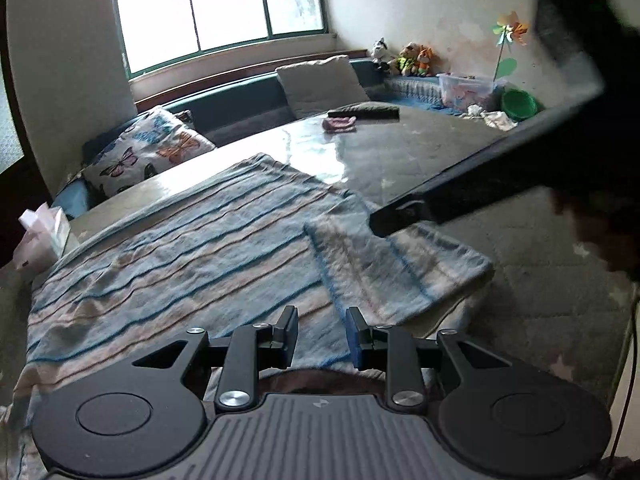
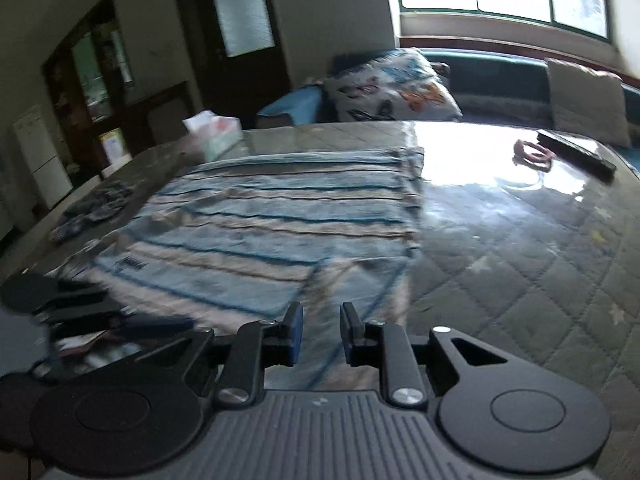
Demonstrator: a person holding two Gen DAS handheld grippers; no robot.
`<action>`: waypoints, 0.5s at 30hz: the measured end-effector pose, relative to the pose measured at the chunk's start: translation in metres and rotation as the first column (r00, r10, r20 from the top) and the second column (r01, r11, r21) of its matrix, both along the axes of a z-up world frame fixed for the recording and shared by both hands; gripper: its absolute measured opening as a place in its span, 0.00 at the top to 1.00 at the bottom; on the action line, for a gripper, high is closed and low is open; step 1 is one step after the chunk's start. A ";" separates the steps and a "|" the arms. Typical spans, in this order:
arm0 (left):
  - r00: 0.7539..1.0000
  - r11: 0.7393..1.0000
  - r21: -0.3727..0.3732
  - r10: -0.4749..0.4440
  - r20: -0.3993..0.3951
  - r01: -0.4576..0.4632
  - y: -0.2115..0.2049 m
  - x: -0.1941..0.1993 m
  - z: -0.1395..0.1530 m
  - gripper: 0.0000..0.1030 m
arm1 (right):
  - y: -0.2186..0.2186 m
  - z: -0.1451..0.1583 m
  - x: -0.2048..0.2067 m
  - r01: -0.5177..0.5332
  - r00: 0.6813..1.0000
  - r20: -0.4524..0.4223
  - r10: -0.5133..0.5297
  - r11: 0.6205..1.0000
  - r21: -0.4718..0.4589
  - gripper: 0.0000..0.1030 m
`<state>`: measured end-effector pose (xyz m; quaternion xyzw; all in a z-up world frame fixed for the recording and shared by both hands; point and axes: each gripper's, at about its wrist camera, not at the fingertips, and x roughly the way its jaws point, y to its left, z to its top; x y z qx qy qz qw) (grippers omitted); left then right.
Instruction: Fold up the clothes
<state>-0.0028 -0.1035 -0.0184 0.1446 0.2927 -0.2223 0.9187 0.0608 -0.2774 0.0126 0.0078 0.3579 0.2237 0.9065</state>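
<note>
While both your grippers — left gripper [image 1: 321, 330], right gripper [image 2: 321, 330] — hover with fingers apart, empty, only the left view shows the striped towel's [image 1: 180, 248] folded corner at centre right.

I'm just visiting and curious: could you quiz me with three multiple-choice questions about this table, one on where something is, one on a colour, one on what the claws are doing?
1. Where is the tissue box?
A. at the table edge beyond the striped garment
B. on the windowsill
C. on the folded corner

2. What colour are the garment's thin dark stripes?
A. red
B. blue
C. yellow

3. How do both claws stand?
A. shut on cloth
B. open, holding nothing
C. shut on the remote

Answers:
1 A: tissue box sits past the striped garment.
2 B: blue lines cross it.
3 B: left claw and right claw show empty gaps.
</note>
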 end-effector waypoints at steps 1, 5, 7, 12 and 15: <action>1.000 1.000 -0.002 -0.009 0.000 0.009 -0.002 0.001 0.000 0.72 | -0.001 -0.002 0.007 0.009 1.000 0.000 -0.009 1.000 -0.009 0.81; 0.999 0.999 -0.011 -0.042 -0.016 0.042 -0.011 0.007 -0.002 0.73 | 0.002 -0.009 0.029 0.016 1.000 -0.006 -0.016 0.999 -0.036 0.81; 0.998 0.998 -0.014 -0.057 -0.025 0.057 -0.014 0.010 -0.004 0.73 | 0.007 -0.017 0.042 0.017 1.000 -0.010 -0.017 0.998 -0.065 0.81; 0.994 0.996 -0.009 -0.087 -0.060 0.087 -0.017 0.016 -0.013 0.73 | 0.016 -0.029 0.058 0.020 1.000 -0.001 -0.020 0.995 -0.097 0.81; 0.994 0.996 -0.023 -0.089 -0.068 0.088 -0.014 0.017 -0.013 0.73 | 0.017 -0.027 0.060 0.021 1.000 0.006 -0.021 0.995 -0.096 0.81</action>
